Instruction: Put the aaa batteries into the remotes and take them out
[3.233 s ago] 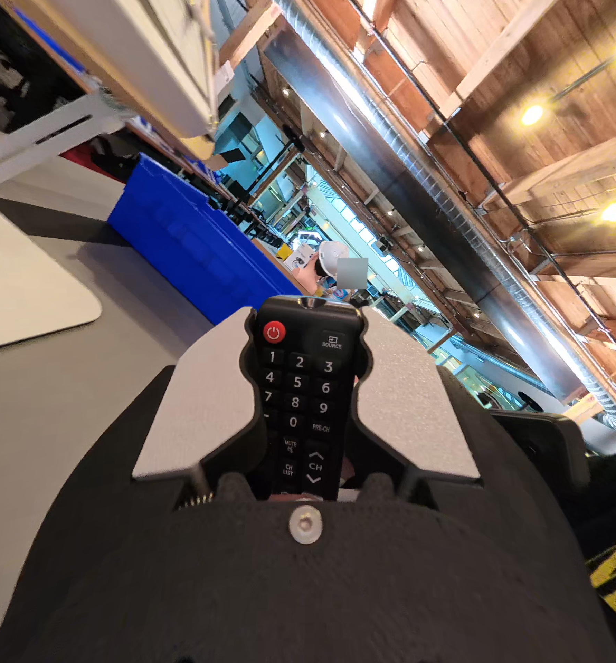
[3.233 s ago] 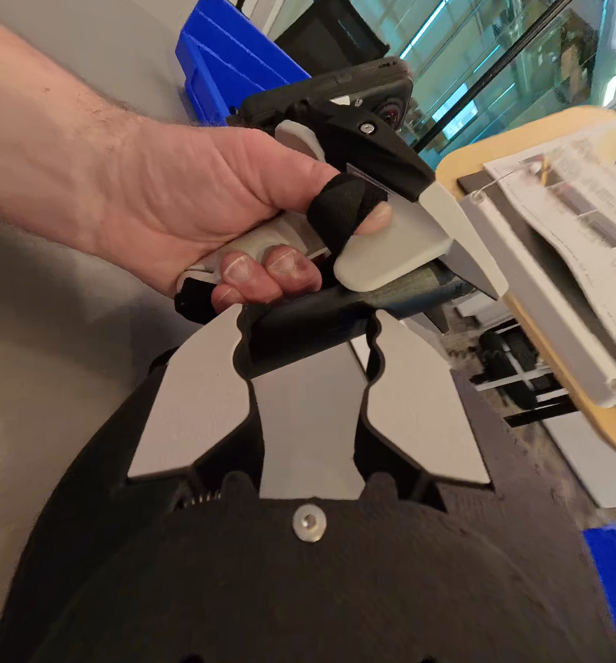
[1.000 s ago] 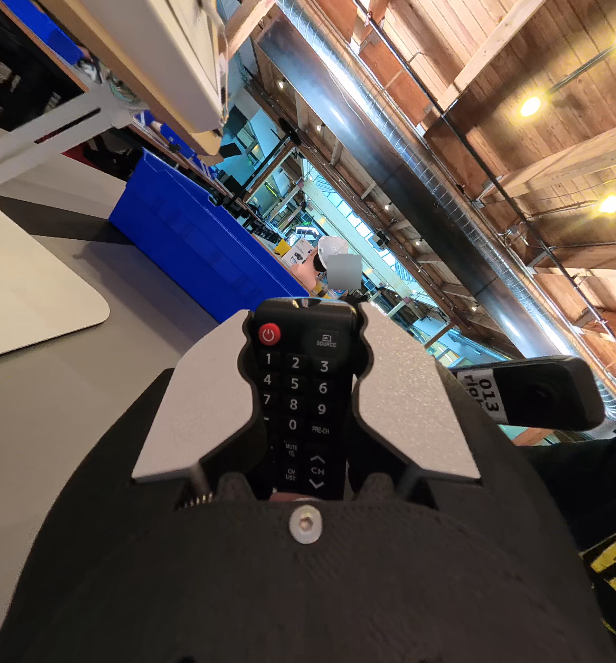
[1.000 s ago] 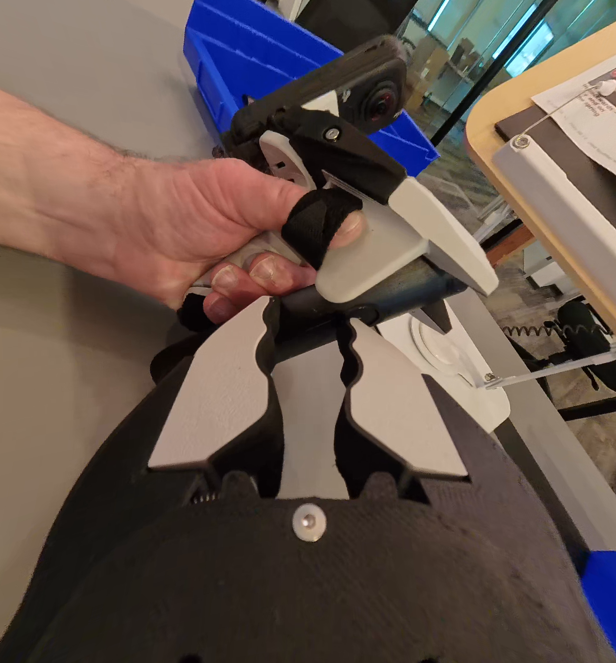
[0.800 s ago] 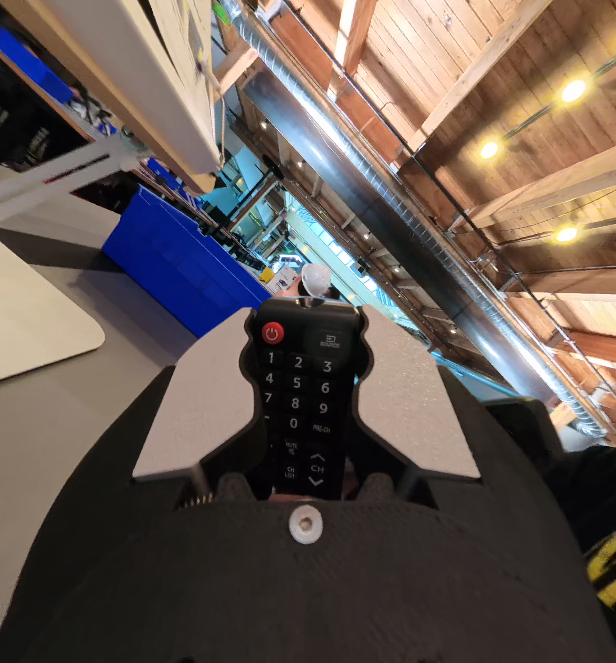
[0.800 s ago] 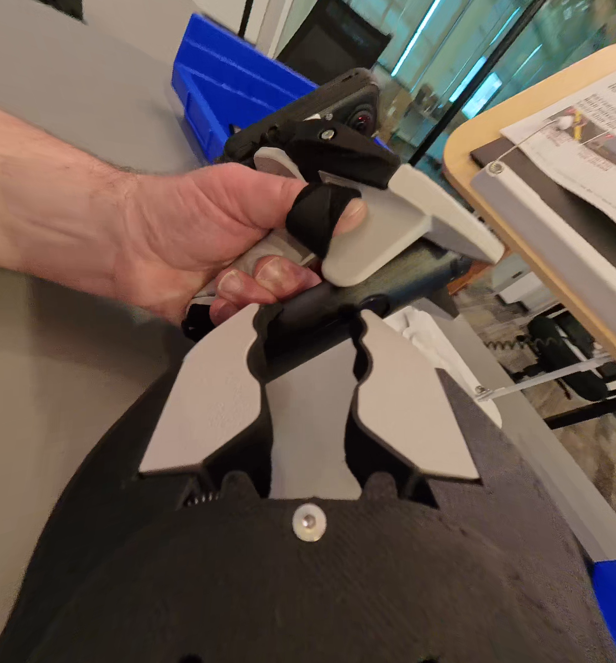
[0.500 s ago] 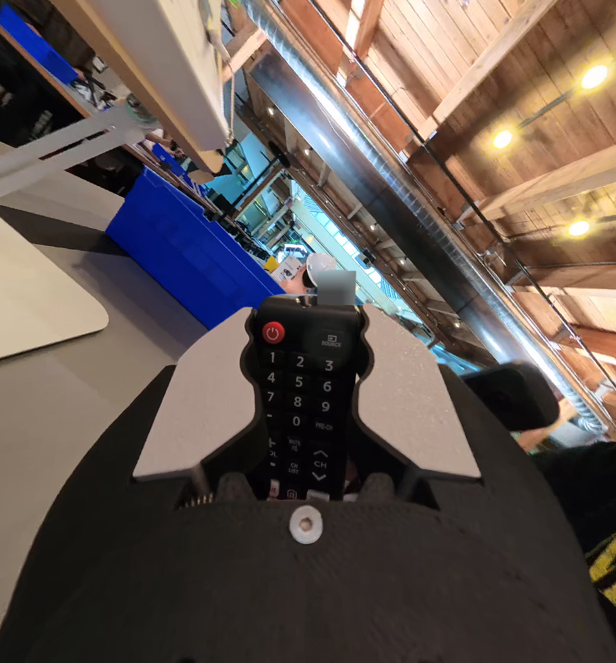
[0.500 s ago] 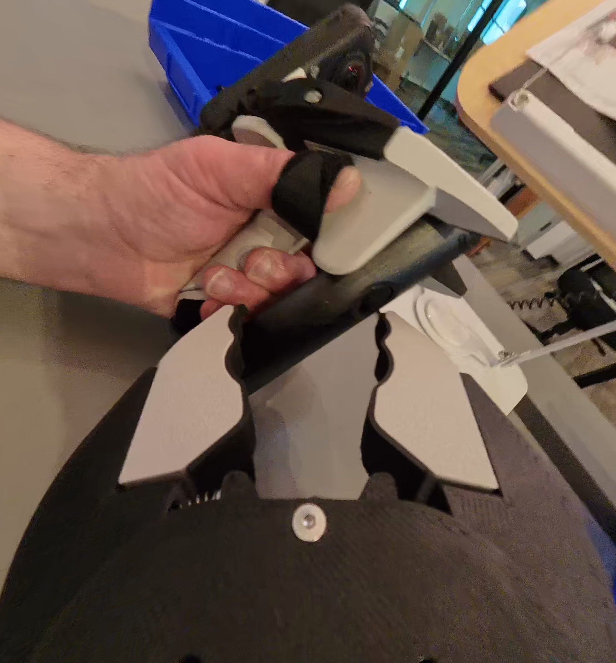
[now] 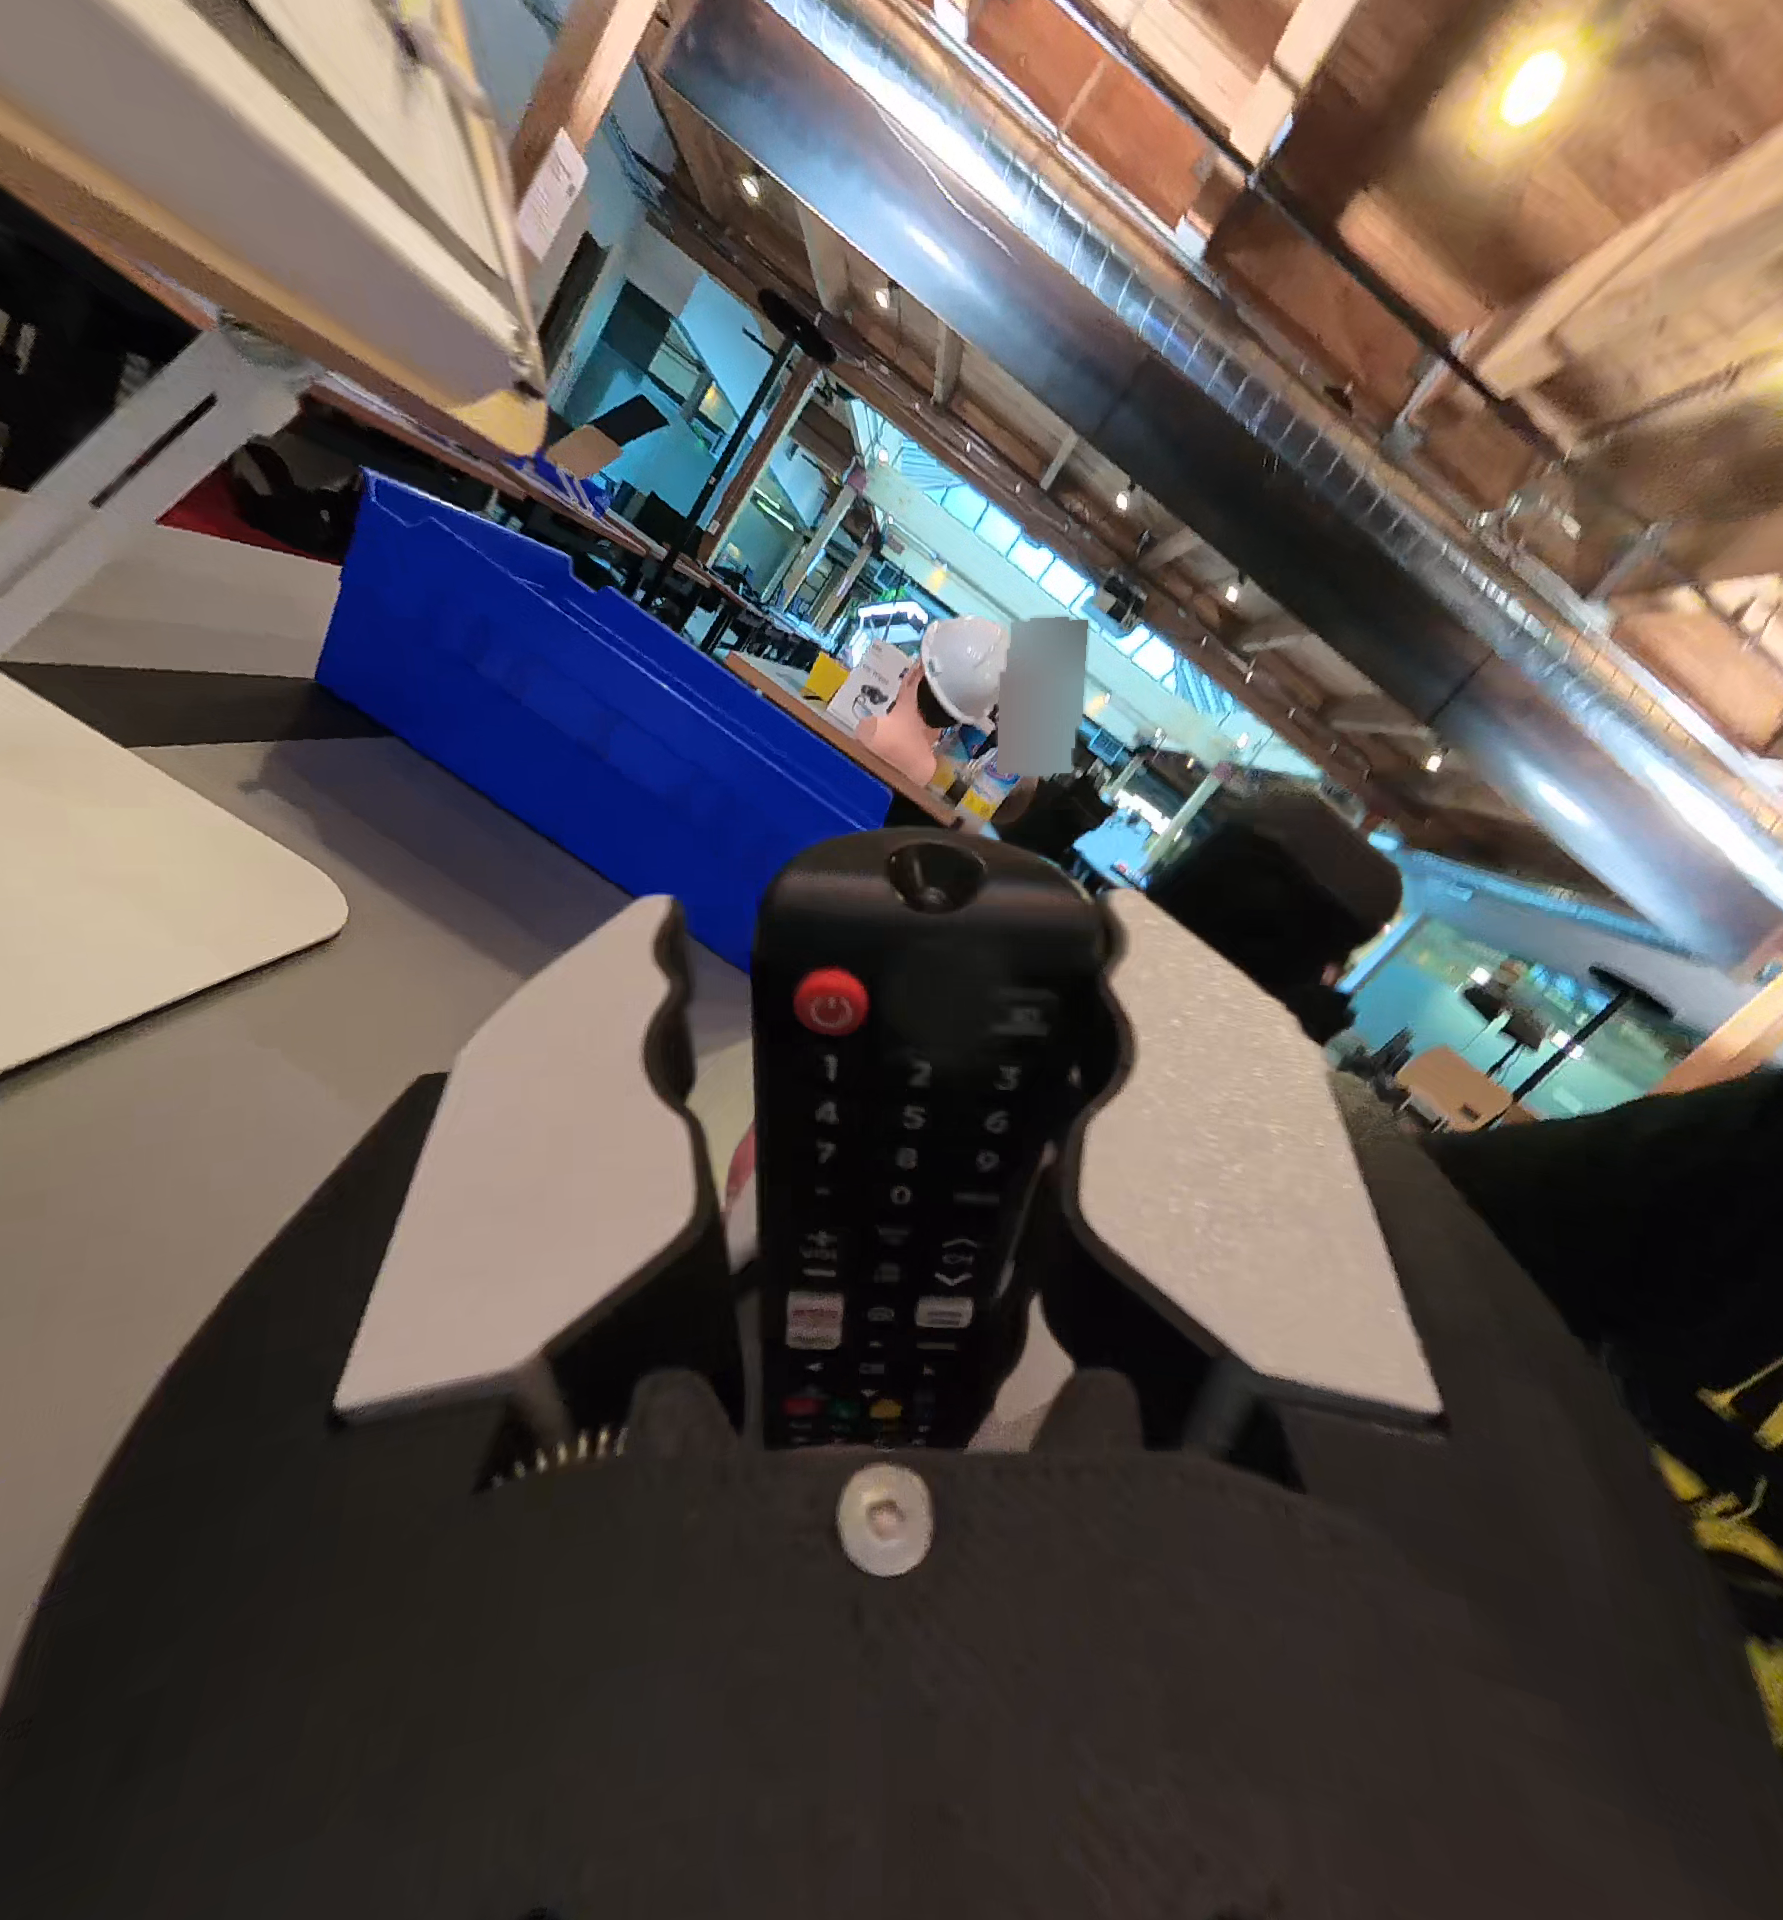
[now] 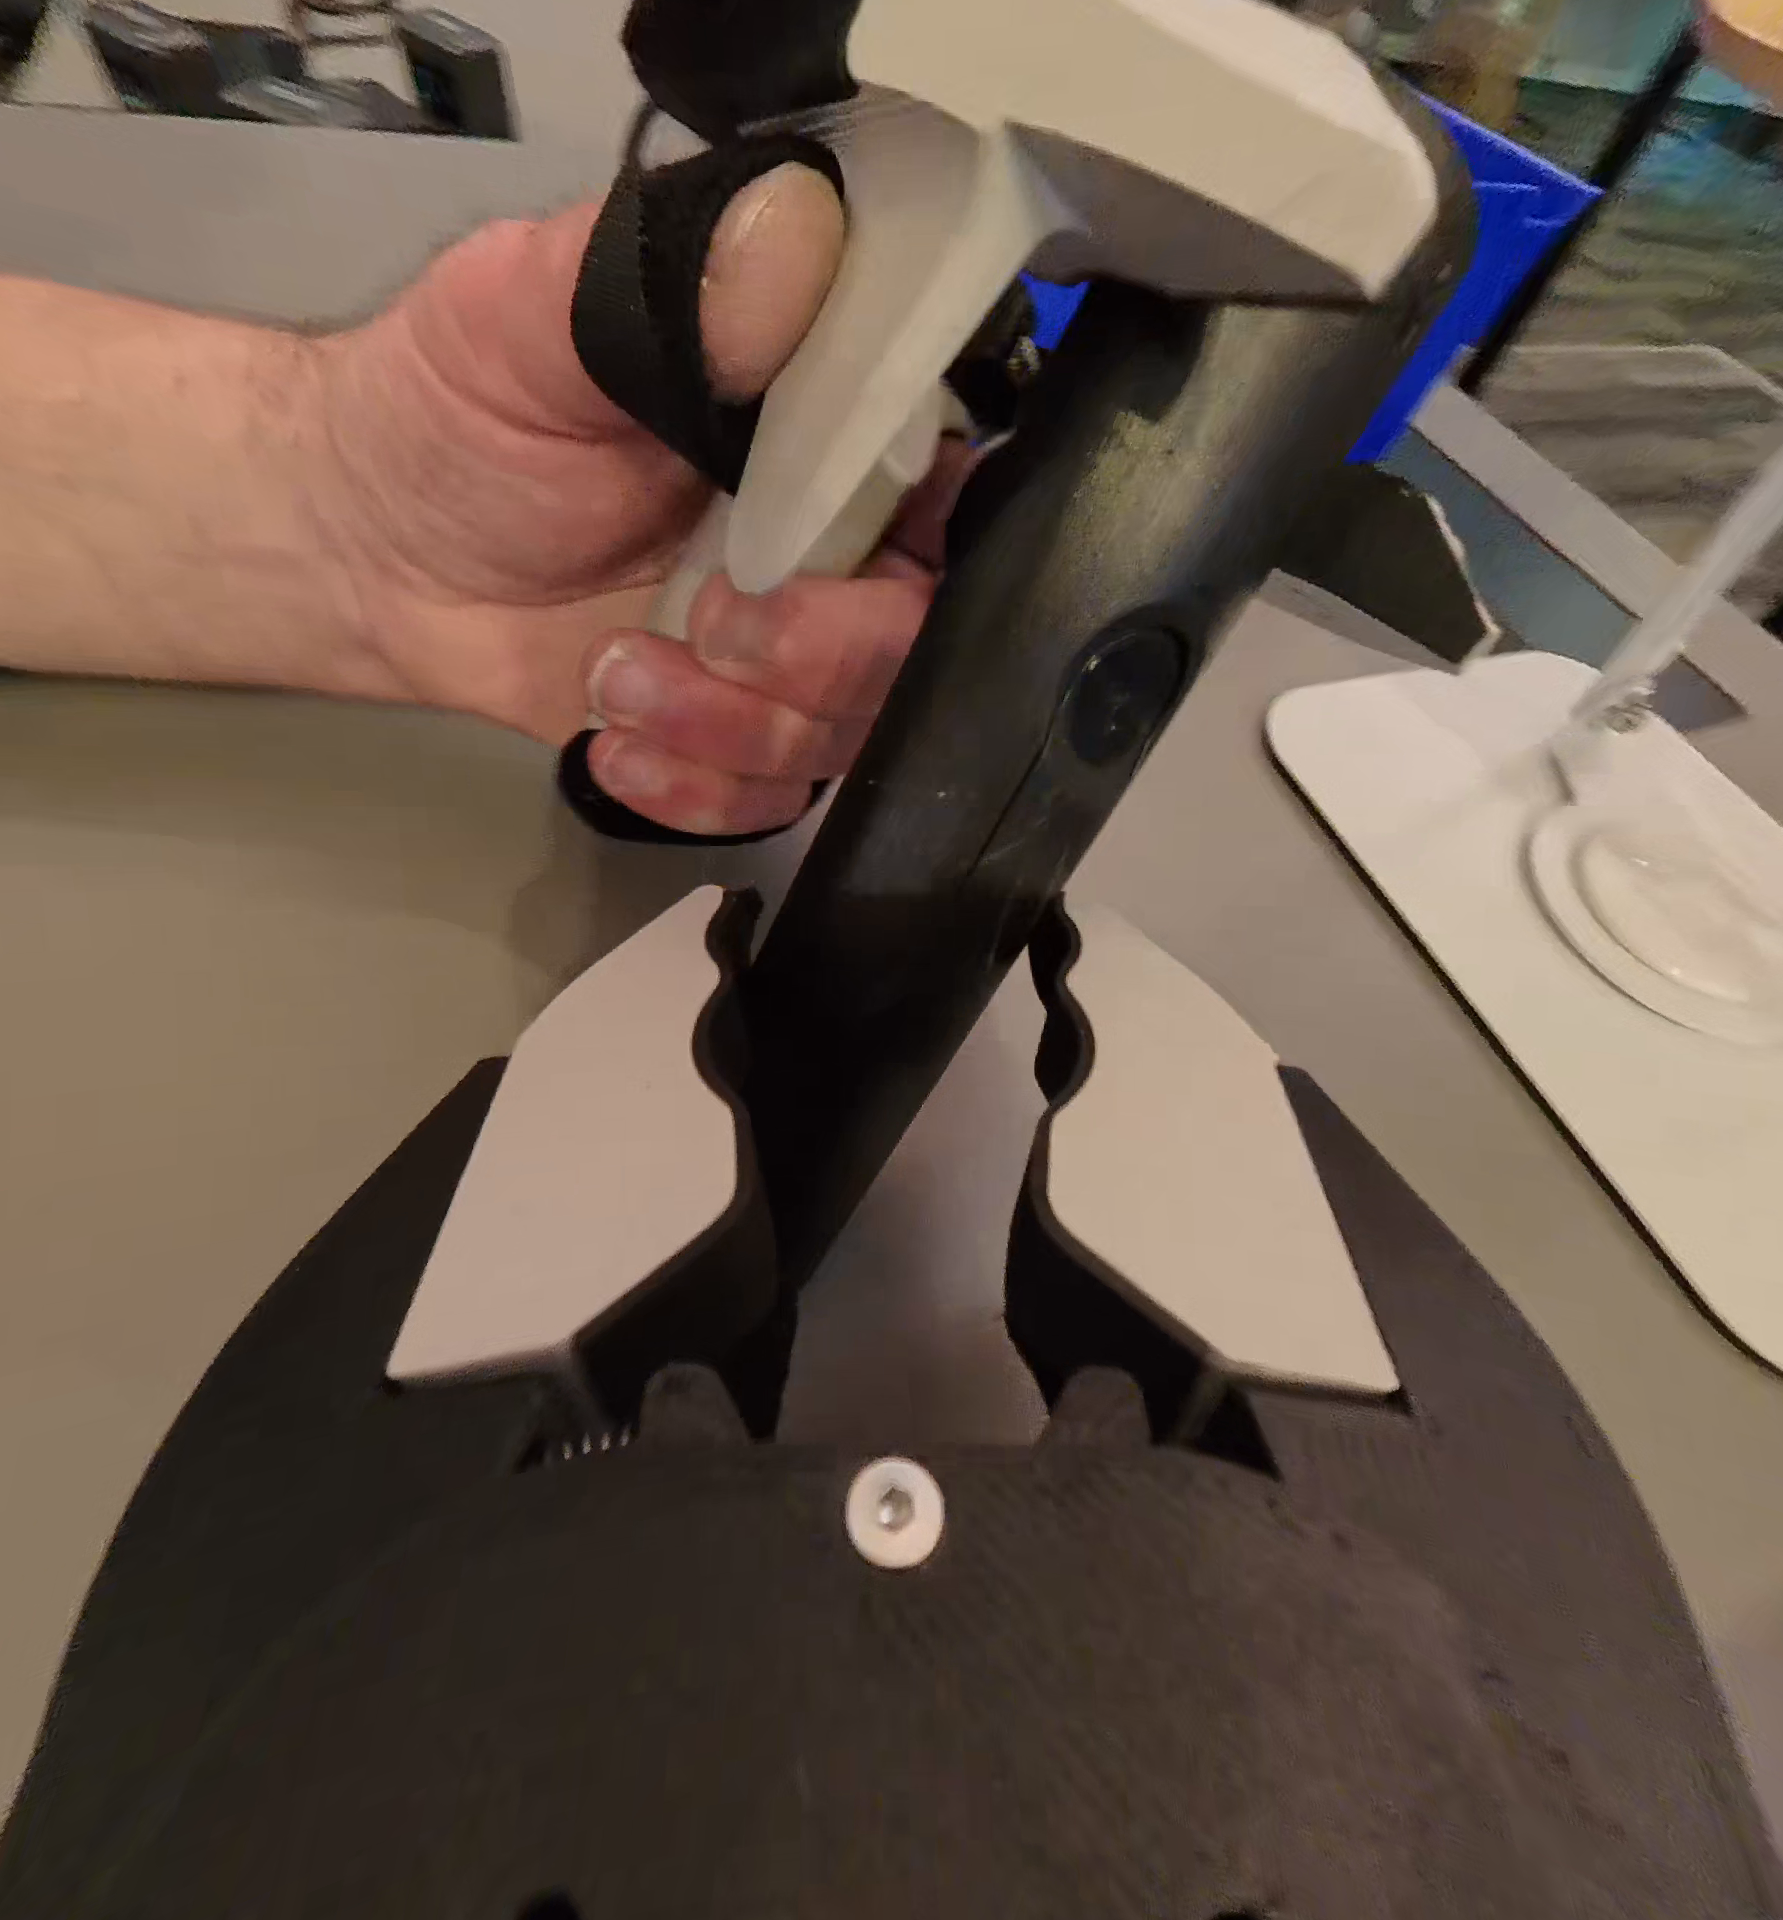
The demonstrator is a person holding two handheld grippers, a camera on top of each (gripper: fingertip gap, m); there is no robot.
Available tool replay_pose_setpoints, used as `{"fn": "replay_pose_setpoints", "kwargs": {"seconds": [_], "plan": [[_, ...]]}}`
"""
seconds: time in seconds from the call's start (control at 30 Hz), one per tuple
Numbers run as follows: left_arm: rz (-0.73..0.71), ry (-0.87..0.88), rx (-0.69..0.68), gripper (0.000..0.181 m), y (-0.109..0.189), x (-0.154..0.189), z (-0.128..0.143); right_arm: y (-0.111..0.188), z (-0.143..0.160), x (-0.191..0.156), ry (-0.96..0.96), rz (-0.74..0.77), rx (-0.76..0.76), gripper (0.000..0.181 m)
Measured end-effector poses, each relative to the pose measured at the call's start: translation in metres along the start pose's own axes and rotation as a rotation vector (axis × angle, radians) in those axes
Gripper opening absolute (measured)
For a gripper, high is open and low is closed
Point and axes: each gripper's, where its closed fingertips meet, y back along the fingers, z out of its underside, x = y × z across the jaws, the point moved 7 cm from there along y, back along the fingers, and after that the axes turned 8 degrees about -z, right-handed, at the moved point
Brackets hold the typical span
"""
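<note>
A grey table (image 10: 191, 1039) fills the right wrist view, and in the left wrist view it runs off toward 9 o'clock under a wooden ceiling. A blue bin (image 9: 575, 717) sits on the table at about 10 o'clock from the left gripper (image 9: 887, 1049). A white flat base plate (image 10: 1593, 997) lies on the table at 3 o'clock in the right wrist view, and the same plate shows at 9 o'clock in the left wrist view.

The left gripper's fingers are spread: the black remote (image 9: 908, 1122) stands between them, button side to the camera, with a clear gap on its left side and its right edge against or just beside the right finger. Motion blur makes that contact hard to judge. The remote's top end points to 12 o'clock.

In the right wrist view the person's left hand (image 10: 430, 499) grips the left gripper's handle at 11 o'clock. The remote's dark back slants down from 1 o'clock into the right gripper (image 10: 892, 997), whose fingers are parted around its lower end; the left finger touches it, while a gap shows at the right finger.
</note>
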Motion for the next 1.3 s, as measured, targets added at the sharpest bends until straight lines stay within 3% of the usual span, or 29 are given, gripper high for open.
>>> {"fn": "replay_pose_setpoints", "kwargs": {"seconds": [0.07, 0.1, 0.23, 0.3, 0.37, 0.43, 0.53, 0.7, 1.03, 1.1, 1.13, 1.2, 1.3], "plan": [[0.017, -0.074, -0.069, 0.081, -0.004, 0.007, 0.009, -0.001, -0.001, -0.004, -0.011, -0.084, 0.018, 0.048], [0.045, -0.091, -0.088, 0.073, -0.007, 0.013, 0.013, -0.002, -0.001, -0.006, -0.002, -0.117, 0.024, 0.048], [-0.005, -0.119, -0.103, 0.07, -0.005, 0.016, 0.014, 0.001, -0.002, -0.006, -0.011, -0.121, 0.036, 0.045], [-0.025, -0.049, -0.073, 0.069, -0.001, 0.007, 0.014, 0.003, -0.003, -0.006, 0.045, -0.039, 0.03, 0.044], [0.004, 0.068, -0.07, 0.068, 0.001, -0.001, 0.015, 0.006, -0.008, -0.007, 0.134, 0.042, 0.051, 0.059], [0.025, 0.116, -0.096, 0.068, -0.002, -0.002, 0.018, 0.007, -0.013, -0.012, 0.243, 0.083, 0.055, 0.062], [0.007, 0.118, -0.107, 0.068, -0.007, -0.001, 0.019, 0.003, -0.017, -0.016, 0.387, 0.158, 0.012, 0.049], [0.004, 0.14, -0.108, 0.068, -0.009, -0.003, 0.02, 0.002, -0.018, -0.018, 0.474, 0.212, -0.029, 0.048], [0.024, 0.18, -0.144, 0.066, -0.012, -0.006, 0.022, 0.003, -0.023, -0.018, 0.447, 0.157, -0.109, 0.043], [0.028, 0.112, -0.199, 0.064, -0.013, -0.002, 0.021, 0.002, -0.026, -0.026, 0.415, 0.06, -0.091, 0.043], [0.02, 0.099, -0.206, 0.064, -0.013, -0.002, 0.02, 0.002, -0.026, -0.028, 0.414, 0.039, -0.082, 0.034], [0.008, 0.133, -0.137, 0.064, -0.01, -0.009, 0.017, 0.0, -0.025, -0.024, 0.409, 0.069, -0.076, 0.03], [0.033, 0.149, -0.084, 0.065, -0.008, -0.01, 0.012, -0.002, -0.028, -0.02, 0.352, 0.119, 0.004, 0.039]]}}
